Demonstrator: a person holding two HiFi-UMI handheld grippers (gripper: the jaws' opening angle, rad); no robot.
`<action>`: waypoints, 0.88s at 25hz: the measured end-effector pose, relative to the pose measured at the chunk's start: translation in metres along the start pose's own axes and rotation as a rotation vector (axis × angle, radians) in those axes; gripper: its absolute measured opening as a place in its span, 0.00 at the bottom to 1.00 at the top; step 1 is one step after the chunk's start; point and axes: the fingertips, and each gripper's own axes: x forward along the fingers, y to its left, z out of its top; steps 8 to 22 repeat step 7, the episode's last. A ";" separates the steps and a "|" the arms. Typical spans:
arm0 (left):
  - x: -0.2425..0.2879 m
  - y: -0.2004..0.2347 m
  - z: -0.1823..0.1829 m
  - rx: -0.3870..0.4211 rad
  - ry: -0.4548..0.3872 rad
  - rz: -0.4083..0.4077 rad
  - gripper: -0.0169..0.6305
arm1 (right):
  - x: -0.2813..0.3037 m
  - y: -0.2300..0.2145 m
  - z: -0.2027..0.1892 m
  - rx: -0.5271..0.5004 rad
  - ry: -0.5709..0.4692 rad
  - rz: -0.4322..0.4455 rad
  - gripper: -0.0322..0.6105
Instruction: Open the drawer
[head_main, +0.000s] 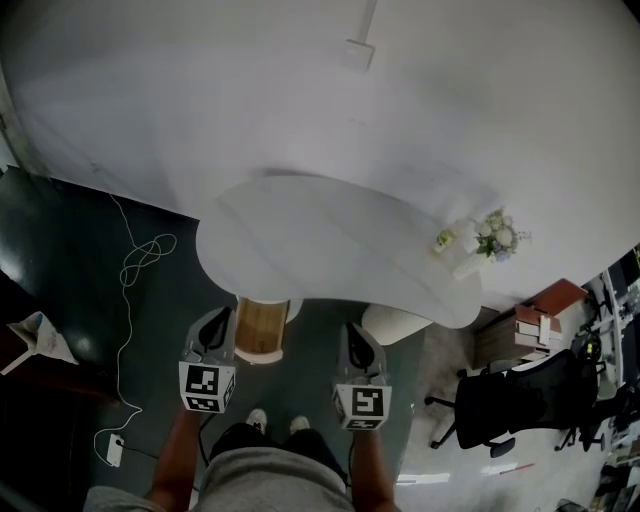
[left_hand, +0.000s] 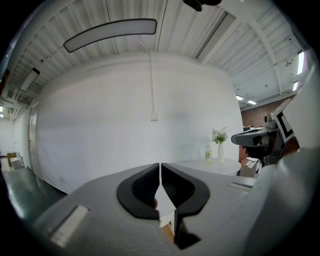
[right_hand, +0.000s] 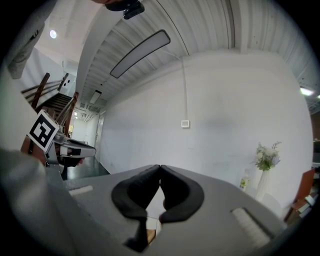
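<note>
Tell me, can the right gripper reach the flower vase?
Probably yes: nothing stands on the table between the right gripper and the flower vase, though its shut jaws must open first.

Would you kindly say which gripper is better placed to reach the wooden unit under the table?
Left, probably: the left gripper sits just beside the wooden unit, while the right gripper is over by the white base. Both are shut and empty.

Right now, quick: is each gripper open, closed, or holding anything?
Left gripper: closed, holding nothing.
Right gripper: closed, holding nothing.
</note>
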 end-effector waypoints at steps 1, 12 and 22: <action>0.000 0.000 0.000 -0.001 -0.002 0.000 0.06 | 0.000 0.000 0.001 0.000 -0.002 0.001 0.05; -0.001 -0.004 -0.001 0.002 0.009 -0.002 0.06 | -0.003 0.000 0.002 0.008 -0.007 0.006 0.05; -0.001 -0.004 -0.001 0.002 0.009 -0.002 0.06 | -0.003 0.000 0.002 0.008 -0.007 0.006 0.05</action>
